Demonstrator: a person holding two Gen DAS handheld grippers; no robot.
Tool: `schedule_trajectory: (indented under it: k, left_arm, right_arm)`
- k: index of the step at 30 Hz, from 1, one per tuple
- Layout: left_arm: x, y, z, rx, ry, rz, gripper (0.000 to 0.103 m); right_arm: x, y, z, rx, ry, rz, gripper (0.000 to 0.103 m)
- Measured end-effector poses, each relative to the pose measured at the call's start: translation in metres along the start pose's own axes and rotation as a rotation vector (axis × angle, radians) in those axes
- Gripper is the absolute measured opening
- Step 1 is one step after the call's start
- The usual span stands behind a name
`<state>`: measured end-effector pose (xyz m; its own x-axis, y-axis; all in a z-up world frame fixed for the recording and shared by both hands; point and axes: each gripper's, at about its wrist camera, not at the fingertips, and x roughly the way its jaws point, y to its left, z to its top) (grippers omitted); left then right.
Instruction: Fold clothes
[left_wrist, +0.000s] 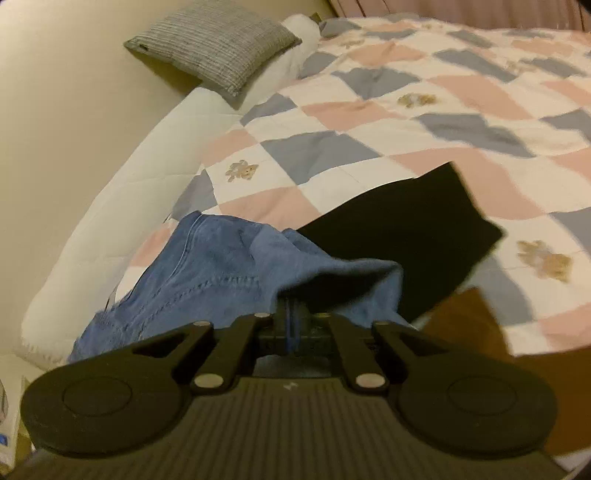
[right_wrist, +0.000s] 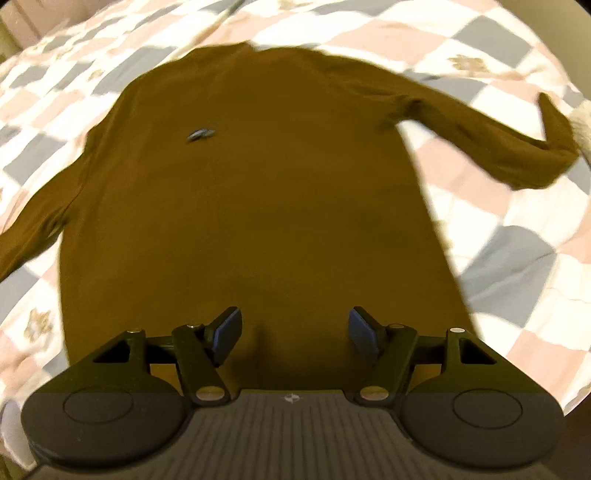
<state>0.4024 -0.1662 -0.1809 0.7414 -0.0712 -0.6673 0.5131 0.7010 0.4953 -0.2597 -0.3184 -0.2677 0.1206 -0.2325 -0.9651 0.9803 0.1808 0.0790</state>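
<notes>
A brown long-sleeved shirt (right_wrist: 258, 177) lies spread flat on the checked quilt (right_wrist: 517, 206), both sleeves out to the sides, a small dark logo (right_wrist: 200, 134) on its chest. My right gripper (right_wrist: 293, 332) hovers open over the shirt's near hem, nothing between its blue pads (right_wrist: 225, 334). In the left wrist view, my left gripper (left_wrist: 291, 314) is shut on a blue denim garment (left_wrist: 207, 273), which bunches over the fingertips and hides them. A folded black garment (left_wrist: 406, 236) lies just beyond it, and a corner of the brown shirt (left_wrist: 465, 321) shows at the right.
The bed carries a pink, grey and white checked quilt (left_wrist: 369, 122) with bear motifs. A grey striped cushion (left_wrist: 218, 40) leans at the head, beside a white quilted mattress edge (left_wrist: 122, 206) and a cream wall (left_wrist: 55, 110). A pink curtain (left_wrist: 461, 9) hangs beyond.
</notes>
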Motion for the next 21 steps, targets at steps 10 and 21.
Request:
schedule_trajectory:
  k: [10,21]
  left_arm:
    - [-0.188,-0.164,-0.094,-0.018,0.152,-0.507,0.020]
    - [-0.328,-0.359,-0.160,0.146,0.221,-0.632,0.028]
  right_arm:
    - [-0.024,-0.232,0.085,0.255,-0.256,-0.052,0.055]
    - [0.038,-0.364,0.120,-0.745,-0.217,-0.343,0.047]
